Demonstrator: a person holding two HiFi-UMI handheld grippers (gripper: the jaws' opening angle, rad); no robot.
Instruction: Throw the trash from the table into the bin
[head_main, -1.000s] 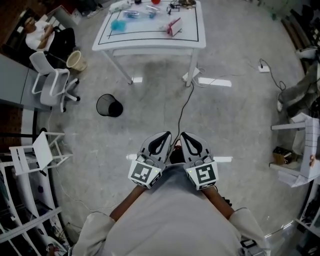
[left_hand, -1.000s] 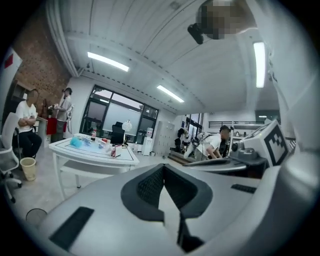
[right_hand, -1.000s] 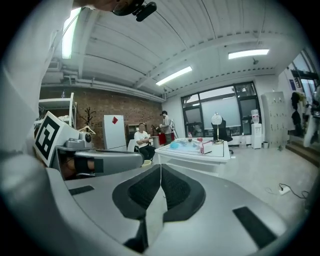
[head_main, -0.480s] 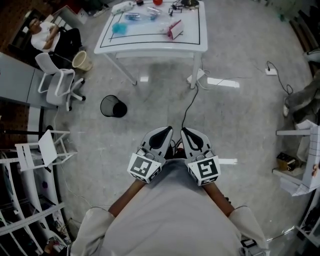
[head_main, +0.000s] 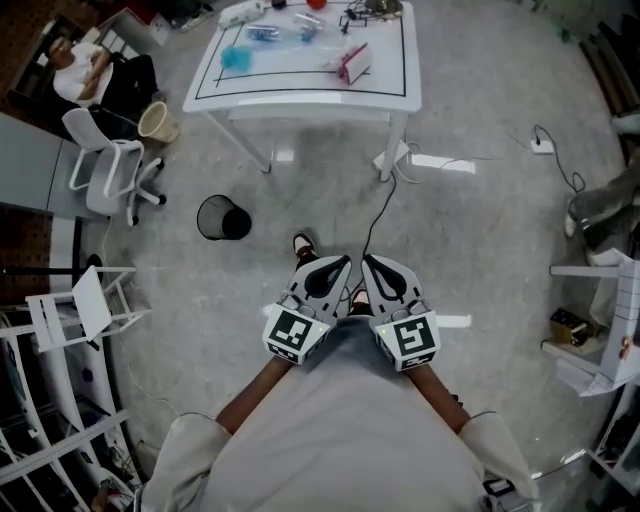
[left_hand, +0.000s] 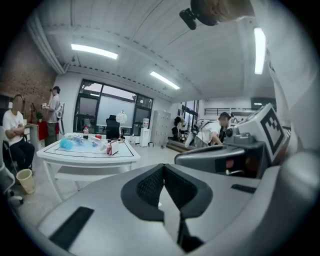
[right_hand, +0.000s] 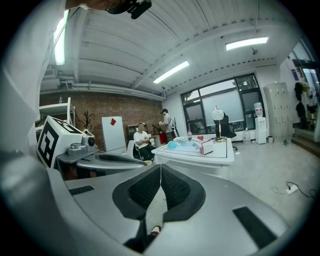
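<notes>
left gripper (head_main: 337, 263) — jaws pressed together, empty | right gripper (head_main: 370, 261) — jaws together, empty | table (head_main: 300, 98) well ahead

Bright ceiling strip lights (left_hand: 94, 50), soft floor glare, strong fisheye edges, dark vignette corners

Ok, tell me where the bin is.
Head view, left of centre: the black mesh bin stands on the floor, between the white swivel chair and the white table.

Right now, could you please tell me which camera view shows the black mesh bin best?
The head view: the bin stands whole on the floor, seen from above, nearer than the table and to its left. Neither gripper view shows it; both look across at the table instead.
</notes>
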